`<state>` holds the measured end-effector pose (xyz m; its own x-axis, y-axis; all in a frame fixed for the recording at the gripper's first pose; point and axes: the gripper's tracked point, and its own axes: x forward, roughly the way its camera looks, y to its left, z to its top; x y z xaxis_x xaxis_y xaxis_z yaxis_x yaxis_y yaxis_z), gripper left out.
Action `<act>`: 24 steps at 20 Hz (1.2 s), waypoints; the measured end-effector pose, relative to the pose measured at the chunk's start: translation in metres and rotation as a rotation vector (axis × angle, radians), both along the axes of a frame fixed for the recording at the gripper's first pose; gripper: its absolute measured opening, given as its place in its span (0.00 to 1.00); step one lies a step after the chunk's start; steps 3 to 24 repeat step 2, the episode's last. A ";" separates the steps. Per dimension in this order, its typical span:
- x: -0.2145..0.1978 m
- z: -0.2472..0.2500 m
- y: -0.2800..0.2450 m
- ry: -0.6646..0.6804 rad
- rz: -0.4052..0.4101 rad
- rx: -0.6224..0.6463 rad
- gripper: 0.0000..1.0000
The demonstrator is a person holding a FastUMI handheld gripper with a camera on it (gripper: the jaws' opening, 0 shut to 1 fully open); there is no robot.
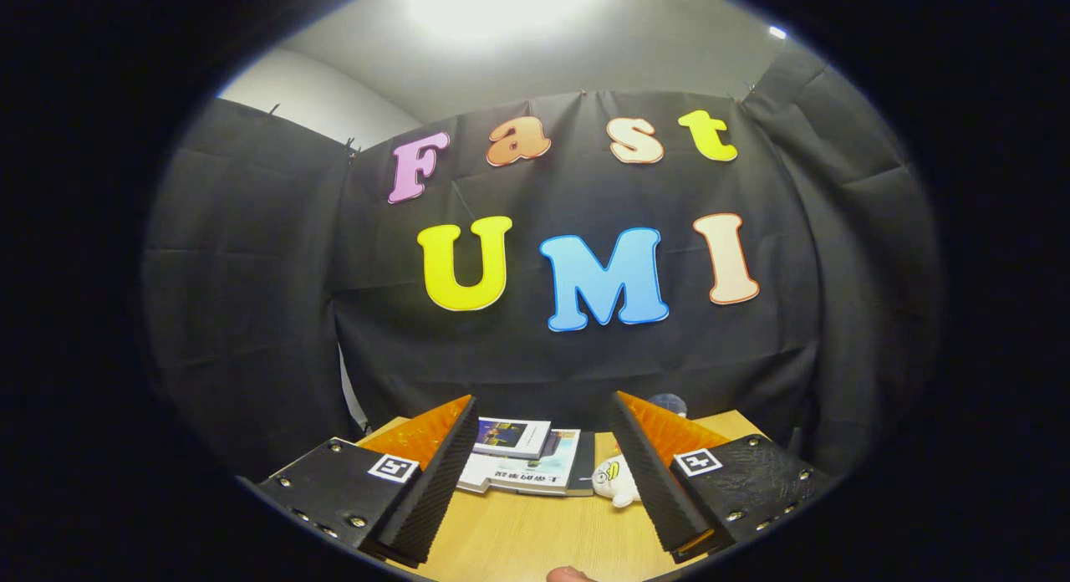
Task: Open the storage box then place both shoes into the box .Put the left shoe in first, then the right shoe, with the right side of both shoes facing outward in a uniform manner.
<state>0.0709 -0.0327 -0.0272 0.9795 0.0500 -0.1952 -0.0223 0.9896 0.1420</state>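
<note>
The gripper (pixel 543 448) is held above a table (pixel 518 532), its fingers spread wide apart with nothing between them. Just beyond the fingers, two books (pixel 522 461) are stacked on the table, the smaller laid on the larger. A small plush toy (pixel 616 480) is set beside the stack, against the right finger. The booth's cloth wall (pixel 568 356) is hung behind the table.

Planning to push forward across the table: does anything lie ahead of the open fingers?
Yes. A stack of books lies on the wooden table just beyond the gap between the open gripper fingers. A white plush toy sits beside the books, close by the right finger. The fingers hold nothing.
</note>
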 end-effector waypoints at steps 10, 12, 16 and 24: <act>0.001 0.002 0.004 -0.007 0.006 0.001 0.96; 0.001 0.002 0.004 -0.007 0.006 0.001 0.96; 0.001 0.002 0.004 -0.007 0.006 0.001 0.96; 0.001 0.002 0.004 -0.007 0.006 0.001 0.96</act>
